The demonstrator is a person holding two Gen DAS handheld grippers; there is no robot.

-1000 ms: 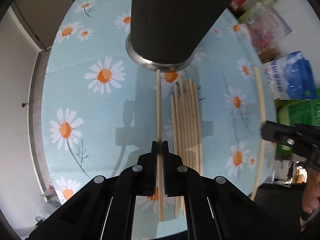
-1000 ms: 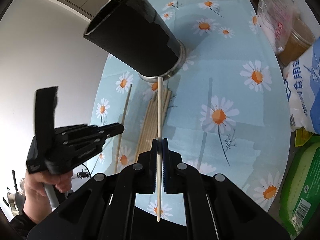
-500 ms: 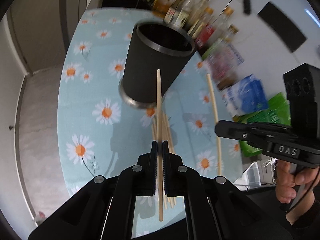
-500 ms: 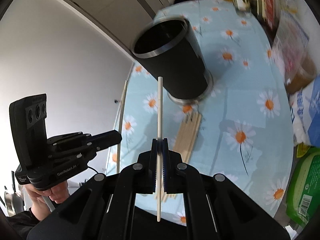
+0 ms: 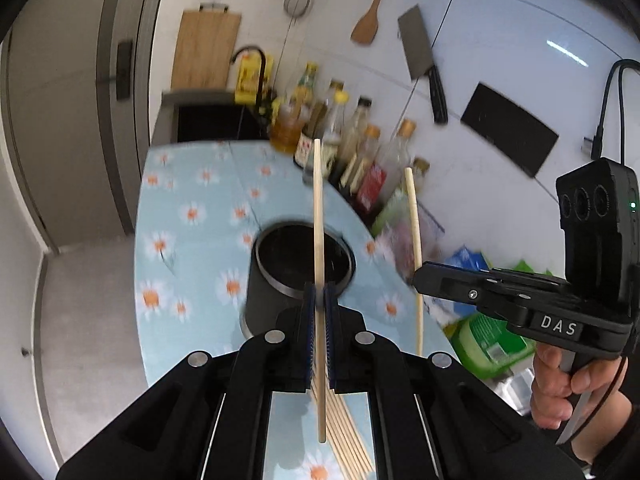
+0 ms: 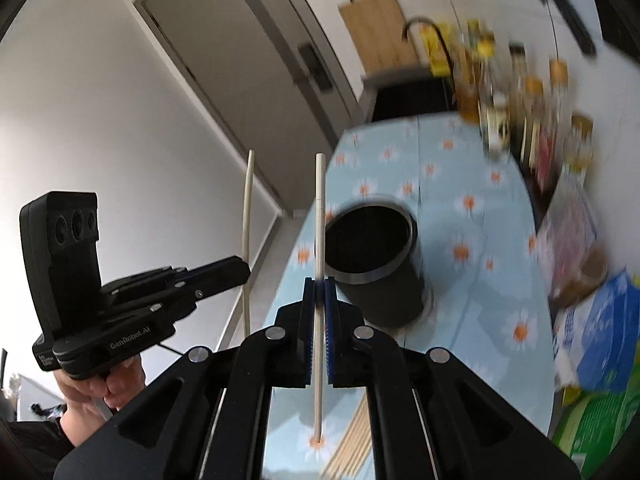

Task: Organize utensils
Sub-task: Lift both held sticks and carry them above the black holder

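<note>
White tiled wall point(image 5: 500, 60) ran behind table, hung with strainer point(image 5: 297, 0), wooden spatula point(image 5: 367, 20), cleaver point(image 5: 424, 60), dark board point(image 5: 508, 130). Wooden cutting board point(image 5: 206, 50) leaned upright beyond dark sink point(image 5: 216, 122) with black faucet point(image 5: 252, 56). Grey door point(image 6: 240, 60) stood left in plain white wall point(image 6: 80, 100). Pale grey floor point(image 5: 88, 320). Daisy-print tablecloth point(image 5: 192, 208), bottles point(image 5: 360, 144) along wall side.

A daisy-print table point(image 5: 192, 240) carries a black cup point(image 5: 280, 292), loose chopsticks point(image 5: 348, 444), bottles point(image 5: 352, 148) and food bags point(image 6: 600, 340).
</note>
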